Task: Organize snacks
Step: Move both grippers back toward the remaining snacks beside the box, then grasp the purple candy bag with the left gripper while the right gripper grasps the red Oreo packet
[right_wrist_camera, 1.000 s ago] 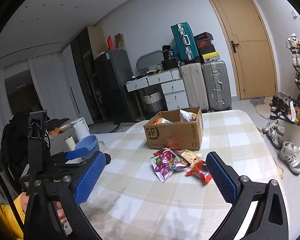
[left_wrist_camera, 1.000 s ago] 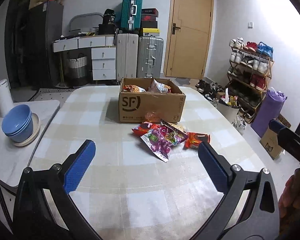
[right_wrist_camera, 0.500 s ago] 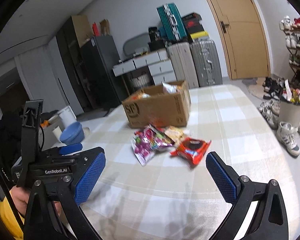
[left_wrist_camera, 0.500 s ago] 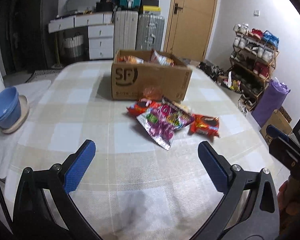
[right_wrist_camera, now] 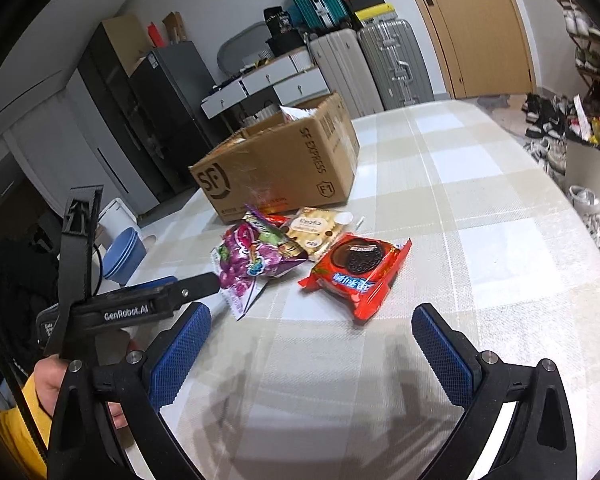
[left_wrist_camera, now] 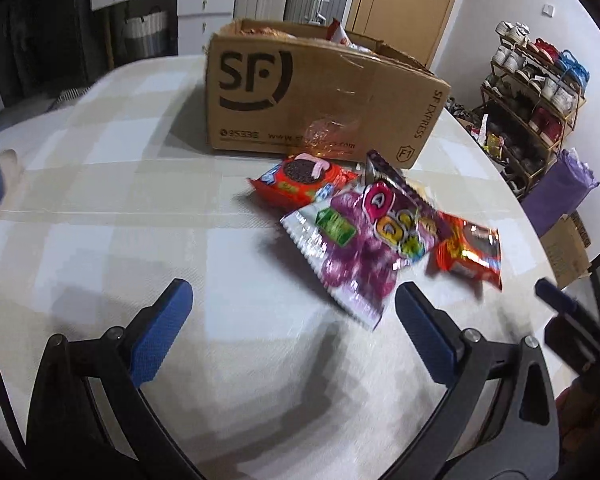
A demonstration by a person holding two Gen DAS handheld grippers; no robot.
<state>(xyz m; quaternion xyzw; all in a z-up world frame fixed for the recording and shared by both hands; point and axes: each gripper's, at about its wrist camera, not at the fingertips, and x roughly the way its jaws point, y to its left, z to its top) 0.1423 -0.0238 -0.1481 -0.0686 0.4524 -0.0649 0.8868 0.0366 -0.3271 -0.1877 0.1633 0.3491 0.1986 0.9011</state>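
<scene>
Checked tabletop (left_wrist_camera: 100,208) fills both views. Left hand-held gripper (left_wrist_camera: 294,312) at lower centre of its frame, blue pads spread wide, nothing between them, hovering just short of the purple candy bag (left_wrist_camera: 364,240). Right hand-held gripper (right_wrist_camera: 310,334) likewise wide and empty, low in its frame, near the red cookie pack (right_wrist_camera: 358,270). Snack pile sits mid-frame, just in front of the cardboard box (left_wrist_camera: 300,92): a second red cookie pack (left_wrist_camera: 300,178) nearest the box, cracker pack (right_wrist_camera: 318,232) beside the purple bag. More snacks show inside the box.
</scene>
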